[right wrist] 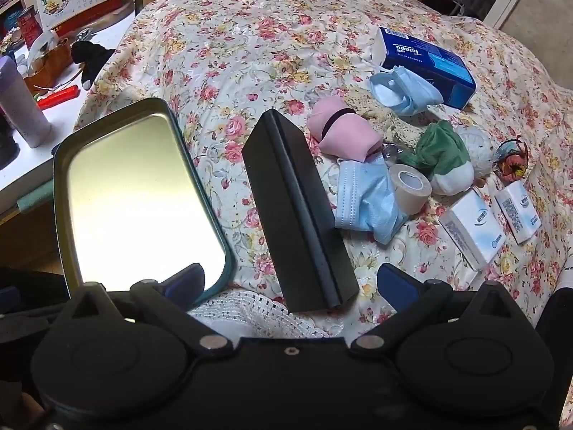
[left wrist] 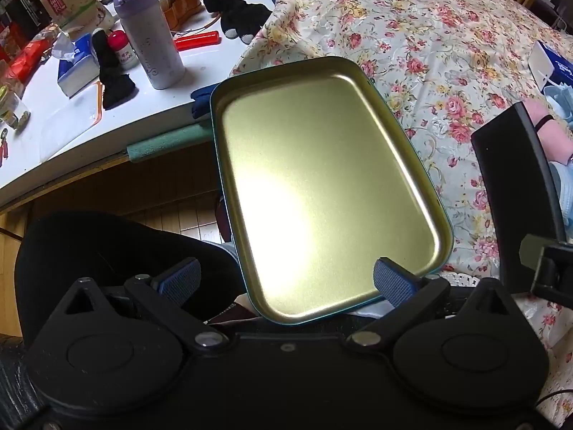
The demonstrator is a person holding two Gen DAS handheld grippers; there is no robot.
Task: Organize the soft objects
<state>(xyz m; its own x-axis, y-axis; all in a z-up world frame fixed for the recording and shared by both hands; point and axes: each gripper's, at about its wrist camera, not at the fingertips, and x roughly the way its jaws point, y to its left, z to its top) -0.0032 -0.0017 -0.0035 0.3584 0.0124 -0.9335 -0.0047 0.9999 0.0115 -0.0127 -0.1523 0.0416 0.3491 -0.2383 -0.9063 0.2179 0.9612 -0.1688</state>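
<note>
A gold metal tray (left wrist: 322, 186) with a teal rim lies on the floral bedspread, just ahead of my open, empty left gripper (left wrist: 286, 283); it also shows in the right wrist view (right wrist: 136, 193). My right gripper (right wrist: 290, 286) is open and empty, with a black box (right wrist: 297, 211) between and ahead of its fingers. Beyond lie soft things: a pink roll with a black band (right wrist: 343, 132), a blue face mask (right wrist: 369, 200), a second mask (right wrist: 401, 91), a green and white sock ball (right wrist: 444, 161) and a tape roll (right wrist: 410, 182).
A blue tissue pack (right wrist: 426, 64) and two small white tissue packets (right wrist: 472, 229) lie on the bedspread (right wrist: 250, 53). A white table (left wrist: 89, 118) at the left carries a lilac bottle (left wrist: 150, 36), black socks (left wrist: 236, 10) and clutter. Wooden floor (left wrist: 161, 186) shows below it.
</note>
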